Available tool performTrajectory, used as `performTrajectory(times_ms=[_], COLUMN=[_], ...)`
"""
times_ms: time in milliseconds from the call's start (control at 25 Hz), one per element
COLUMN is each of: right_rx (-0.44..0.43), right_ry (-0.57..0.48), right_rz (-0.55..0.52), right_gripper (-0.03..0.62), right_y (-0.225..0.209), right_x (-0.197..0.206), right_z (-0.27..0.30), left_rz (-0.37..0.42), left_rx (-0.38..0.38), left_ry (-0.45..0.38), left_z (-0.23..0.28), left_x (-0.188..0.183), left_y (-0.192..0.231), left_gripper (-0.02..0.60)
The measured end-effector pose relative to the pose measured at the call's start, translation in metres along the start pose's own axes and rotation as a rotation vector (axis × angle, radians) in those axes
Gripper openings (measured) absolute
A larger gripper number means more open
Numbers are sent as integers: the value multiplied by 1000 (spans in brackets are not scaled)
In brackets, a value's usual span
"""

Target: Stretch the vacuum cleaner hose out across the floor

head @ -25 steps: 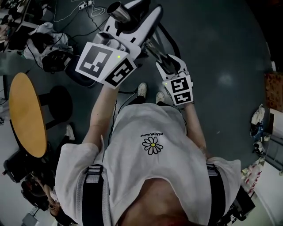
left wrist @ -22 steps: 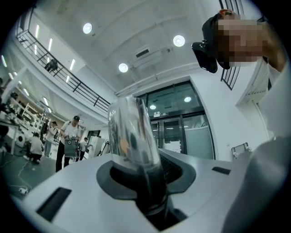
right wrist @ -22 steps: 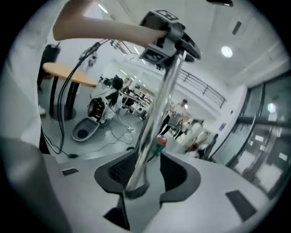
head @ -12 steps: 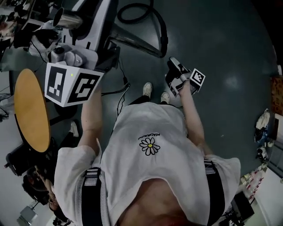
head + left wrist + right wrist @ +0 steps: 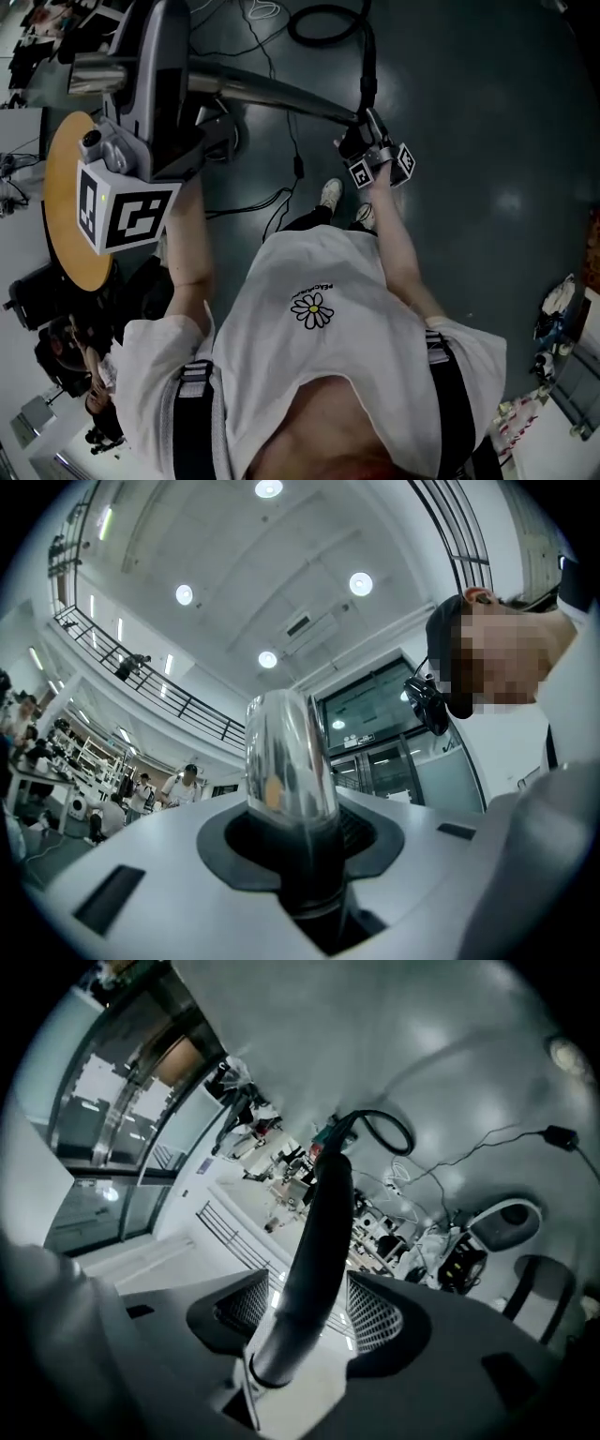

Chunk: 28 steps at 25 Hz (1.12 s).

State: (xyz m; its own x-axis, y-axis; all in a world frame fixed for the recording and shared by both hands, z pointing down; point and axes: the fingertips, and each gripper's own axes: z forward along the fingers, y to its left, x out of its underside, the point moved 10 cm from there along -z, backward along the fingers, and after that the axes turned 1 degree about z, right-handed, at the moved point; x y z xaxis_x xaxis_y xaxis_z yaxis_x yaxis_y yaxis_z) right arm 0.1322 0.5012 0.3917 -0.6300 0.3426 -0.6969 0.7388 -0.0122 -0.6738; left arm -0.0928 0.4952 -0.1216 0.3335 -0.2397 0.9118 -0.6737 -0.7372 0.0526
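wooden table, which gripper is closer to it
Left. The left gripper, shut on the metal tube, is beside the wooden table; the right gripper, jaws just opened around the hose, is across the person's body.

We hold our left arm bent and raised at the left. Its hand-held gripper points upward with its 2 jaws clamped on the metal tube. Our right arm reaches far, almost straight. Its hand-held gripper has just been opening, and its 2 jaws stand apart with the black hose between them.
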Motion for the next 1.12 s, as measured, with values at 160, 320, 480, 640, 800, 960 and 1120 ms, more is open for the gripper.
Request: performTrajectory(times_ms=[160,320,480,640,800,960,1120], right_rx=[-159,-144,-226,-309,-363,-345,-359], right_ry=[-104,-141,-170,-99,-11,79,33], right_rz=[25,-170,-397,-580,-724,-803,-857], right_gripper=[244,196,178,163,120,120,120], right_y=[11,67,186,296,363,390,410], right_x=[-12,-39,-66,-52,-11,22,25], right_z=[24,23,35,77,112,144,150], left_rz=[-58,-62,-264,-472,-723,-735,-307], left_rx=[8,11,-157,-330,-451,-505,-704], left_ry=[20,181,341,311,208,144,150], left_z=[-6,-27,-65,-102,-132,-155,-208], left_x=[11,21,57,95,135,151,128], left_y=[14,37,56,65,75,73,96], left_gripper=[123,133,224,288,334,362,373])
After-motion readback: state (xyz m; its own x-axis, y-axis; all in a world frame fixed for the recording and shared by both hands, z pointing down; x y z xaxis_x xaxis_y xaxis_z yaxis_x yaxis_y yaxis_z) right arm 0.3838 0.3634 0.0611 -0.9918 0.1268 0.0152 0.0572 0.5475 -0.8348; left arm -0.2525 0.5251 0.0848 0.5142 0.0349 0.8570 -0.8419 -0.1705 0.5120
